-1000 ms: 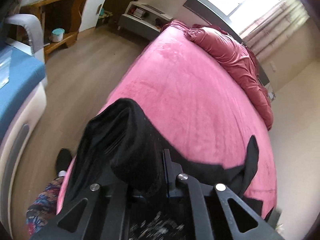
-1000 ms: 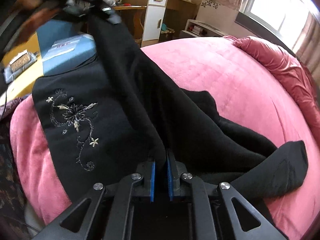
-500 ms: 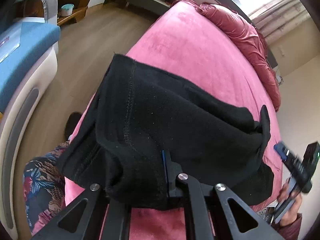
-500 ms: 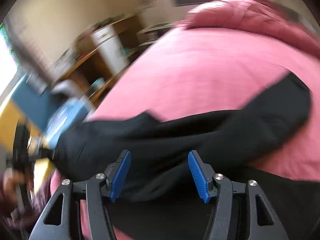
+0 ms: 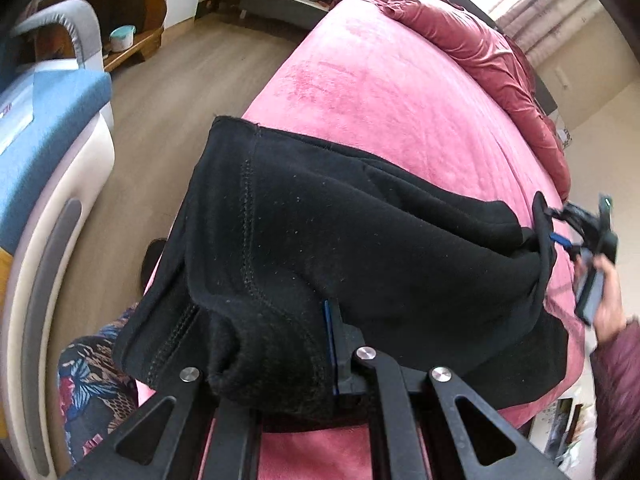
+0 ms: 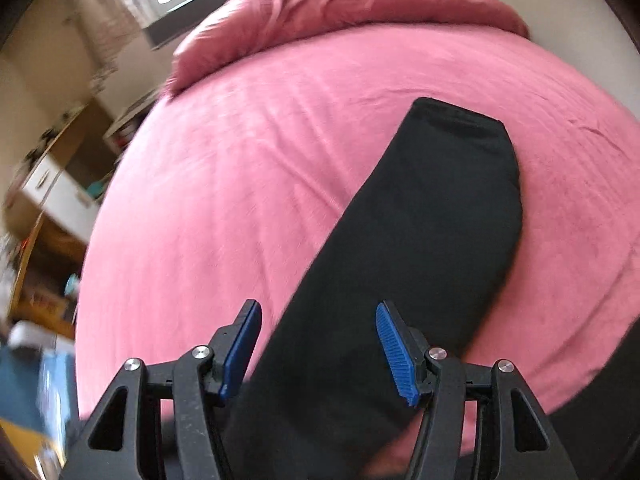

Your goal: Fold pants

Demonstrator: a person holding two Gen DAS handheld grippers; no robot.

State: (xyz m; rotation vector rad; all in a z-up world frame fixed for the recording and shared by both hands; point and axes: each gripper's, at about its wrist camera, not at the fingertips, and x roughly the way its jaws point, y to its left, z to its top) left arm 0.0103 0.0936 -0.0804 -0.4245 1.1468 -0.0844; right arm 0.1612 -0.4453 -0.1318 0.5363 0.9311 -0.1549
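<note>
Across the near edge of the pink bed [image 5: 400, 92] lay the black pants [image 5: 360, 248], folded over, one leg [image 6: 440, 220] stretching out flat toward the crumpled red duvet [image 6: 340, 8] by the window. The left gripper [image 5: 296, 344] was clamped on a bunched seam of the pants, cloth covering its left finger. The right gripper [image 6: 320, 344] hovered over the leg, blue pads spread wide, gripping nothing. Beside the bed stood a blue-topped unit [image 5: 44, 128] and wooden shelves [image 5: 136, 12].
</note>
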